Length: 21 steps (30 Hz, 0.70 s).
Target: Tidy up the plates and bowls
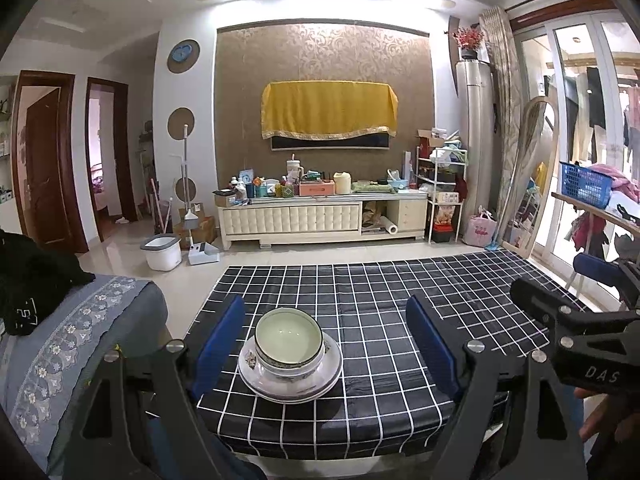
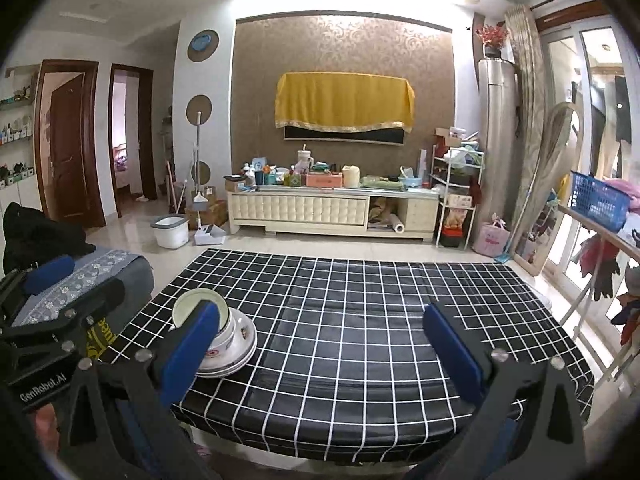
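The pale-green, pattern-rimmed ceramic bowl [image 1: 289, 340] sits nested on stacked white plates [image 1: 290, 378] near the front edge of the black-and-white grid tablecloth [image 1: 400, 300]. We see it dead ahead, between the left gripper [image 1: 326, 344] fingers w/o contact: jaws wide, empty. Stack's round, so no long axis. Left is nearer, we'd say. From the right-wrist view the right gripper [image 2: 324, 350], wide and empty, has the stack off to its left, part-hidden behind its left finger.
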Motion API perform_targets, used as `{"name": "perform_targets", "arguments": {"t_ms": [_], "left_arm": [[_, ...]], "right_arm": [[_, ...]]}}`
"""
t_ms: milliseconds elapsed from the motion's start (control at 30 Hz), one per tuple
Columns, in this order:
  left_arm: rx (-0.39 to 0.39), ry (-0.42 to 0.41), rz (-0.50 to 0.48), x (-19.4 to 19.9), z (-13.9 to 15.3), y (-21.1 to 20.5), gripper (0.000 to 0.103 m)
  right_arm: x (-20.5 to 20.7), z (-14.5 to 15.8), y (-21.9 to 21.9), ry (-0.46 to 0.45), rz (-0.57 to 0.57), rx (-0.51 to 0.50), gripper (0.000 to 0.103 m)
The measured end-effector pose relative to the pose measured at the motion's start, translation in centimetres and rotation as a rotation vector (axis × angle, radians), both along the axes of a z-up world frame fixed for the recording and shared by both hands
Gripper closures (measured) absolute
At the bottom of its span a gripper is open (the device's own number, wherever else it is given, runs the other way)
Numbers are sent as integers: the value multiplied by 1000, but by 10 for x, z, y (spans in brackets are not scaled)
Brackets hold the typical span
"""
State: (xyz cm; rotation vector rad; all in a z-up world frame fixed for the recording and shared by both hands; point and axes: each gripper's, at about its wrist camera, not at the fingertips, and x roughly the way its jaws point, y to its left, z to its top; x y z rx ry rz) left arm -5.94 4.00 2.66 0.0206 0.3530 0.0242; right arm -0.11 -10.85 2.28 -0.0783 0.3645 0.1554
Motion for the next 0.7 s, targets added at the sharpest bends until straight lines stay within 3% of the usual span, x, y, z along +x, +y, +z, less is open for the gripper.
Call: {"name": "perform_targets", "arguments": {"t_ms": [700], "left_arm": [[19,32,-7,-2,-4,-7,22]], "right_arm": [[0,-9,0,56,21,-2,0]]}}
